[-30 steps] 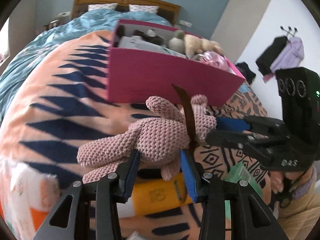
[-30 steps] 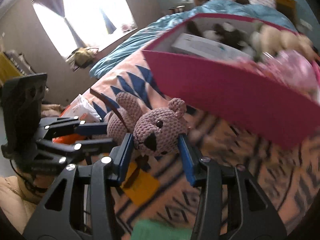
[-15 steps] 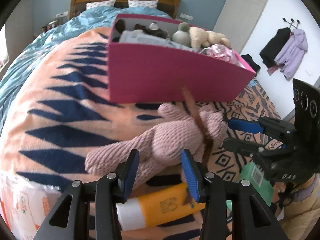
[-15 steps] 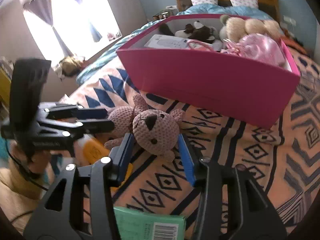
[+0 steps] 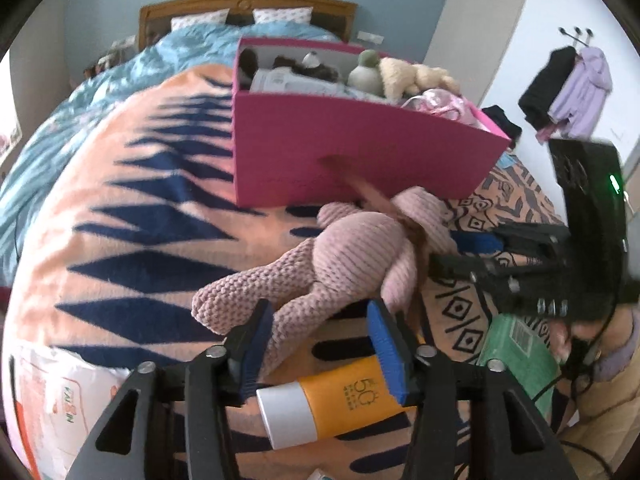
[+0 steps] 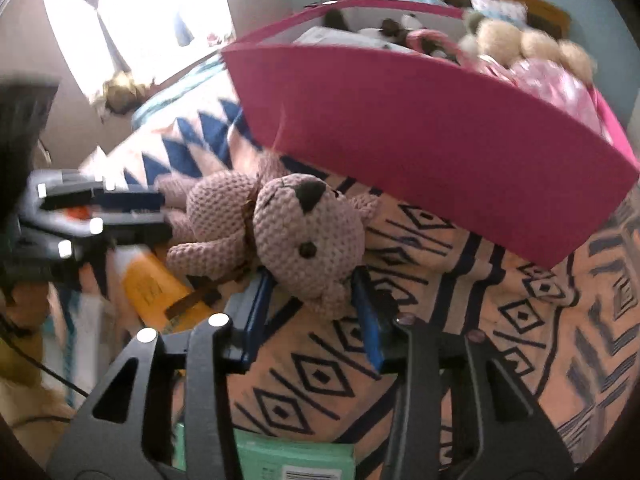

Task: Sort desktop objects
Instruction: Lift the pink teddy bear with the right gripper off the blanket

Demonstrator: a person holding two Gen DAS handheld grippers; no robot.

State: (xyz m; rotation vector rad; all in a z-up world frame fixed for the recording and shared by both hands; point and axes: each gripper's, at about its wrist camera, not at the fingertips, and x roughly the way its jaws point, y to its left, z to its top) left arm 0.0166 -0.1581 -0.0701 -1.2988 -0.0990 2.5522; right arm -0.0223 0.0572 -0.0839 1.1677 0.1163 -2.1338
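A pink crocheted bear (image 5: 352, 264) with a brown ribbon hangs between both grippers, just in front of the pink storage box (image 5: 352, 152). My left gripper (image 5: 320, 316) has its jaws apart around the bear's leg; contact is unclear. My right gripper (image 6: 312, 296) is shut on the bear's head (image 6: 304, 236). In the left wrist view the right gripper (image 5: 472, 256) shows at the right, at the bear's head. In the right wrist view the left gripper (image 6: 136, 212) shows at the left, beside the bear's legs. The box (image 6: 420, 128) holds several plush toys and a white carton.
An orange tube with a white cap (image 5: 336, 400) lies under the left gripper on the patterned blanket (image 5: 132, 216). A green packet (image 5: 520, 356) lies to its right and also shows in the right wrist view (image 6: 296, 460). A white tissue pack (image 5: 56, 400) sits at lower left.
The bear has swung over and sunk lower toward the blanket. The left jaws have opened off its body; only a leg lies between them. The right gripper still holds the head, closer to the box.
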